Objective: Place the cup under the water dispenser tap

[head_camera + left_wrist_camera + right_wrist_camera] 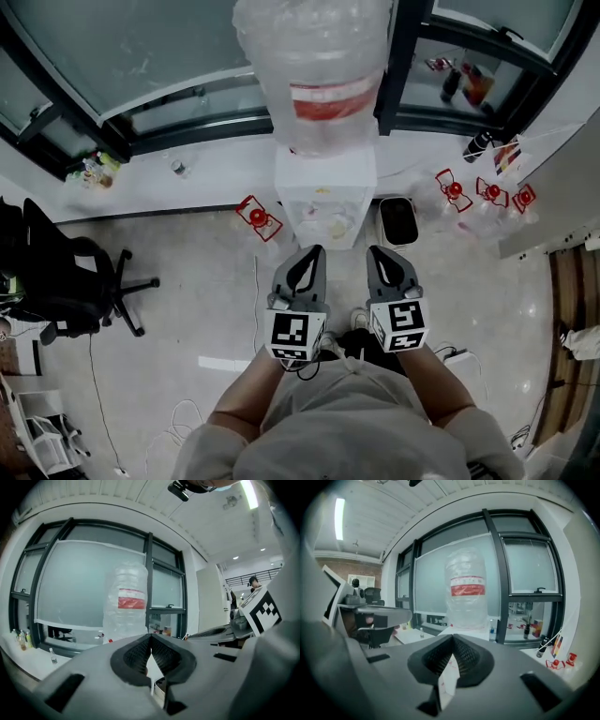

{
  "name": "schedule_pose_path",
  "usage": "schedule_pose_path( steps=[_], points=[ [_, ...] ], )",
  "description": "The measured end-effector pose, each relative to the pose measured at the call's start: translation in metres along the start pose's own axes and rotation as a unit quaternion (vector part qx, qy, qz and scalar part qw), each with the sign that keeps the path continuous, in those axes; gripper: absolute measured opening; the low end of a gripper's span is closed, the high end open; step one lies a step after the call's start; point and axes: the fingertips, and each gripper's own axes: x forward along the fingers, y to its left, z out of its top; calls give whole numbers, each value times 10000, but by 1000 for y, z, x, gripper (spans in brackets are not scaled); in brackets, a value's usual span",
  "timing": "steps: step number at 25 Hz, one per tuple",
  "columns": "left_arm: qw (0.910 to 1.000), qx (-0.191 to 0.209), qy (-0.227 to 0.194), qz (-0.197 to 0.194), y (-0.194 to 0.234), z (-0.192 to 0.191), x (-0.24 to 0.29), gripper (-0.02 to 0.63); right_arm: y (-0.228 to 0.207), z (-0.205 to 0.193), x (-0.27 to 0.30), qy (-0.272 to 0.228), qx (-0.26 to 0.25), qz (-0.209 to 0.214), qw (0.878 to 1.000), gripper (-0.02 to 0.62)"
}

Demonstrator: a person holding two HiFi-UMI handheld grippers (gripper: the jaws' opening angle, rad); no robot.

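The water dispenser stands against the window with a large clear bottle on top. Both grippers are raised in front of it, side by side and pointing at it. My left gripper is shut; in the left gripper view a thin white cup wall sits between the pads and a rounded cup rim shows just below. My right gripper is shut too, and the right gripper view shows it pinching a white paper cup with faint red print. The tap itself is hidden.
A black office chair stands on the left. Red-handled holders lie on the floor beside the dispenser and at the right. A black bin sits right of the dispenser. Cables trail across the floor near my feet.
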Motion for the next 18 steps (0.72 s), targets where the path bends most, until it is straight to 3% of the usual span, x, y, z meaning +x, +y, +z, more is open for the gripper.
schedule_pose_path(
  steps=[7, 18],
  points=[
    [9996, -211, -169, 63, 8, 20, -15, 18, 15, 23, -7, -283, -59, 20, 9996, 28],
    [9995, -176, -232, 103, 18, 30, -19, 18, 24, 35, -13, -386, -27, 33, 9992, 28]
  ],
)
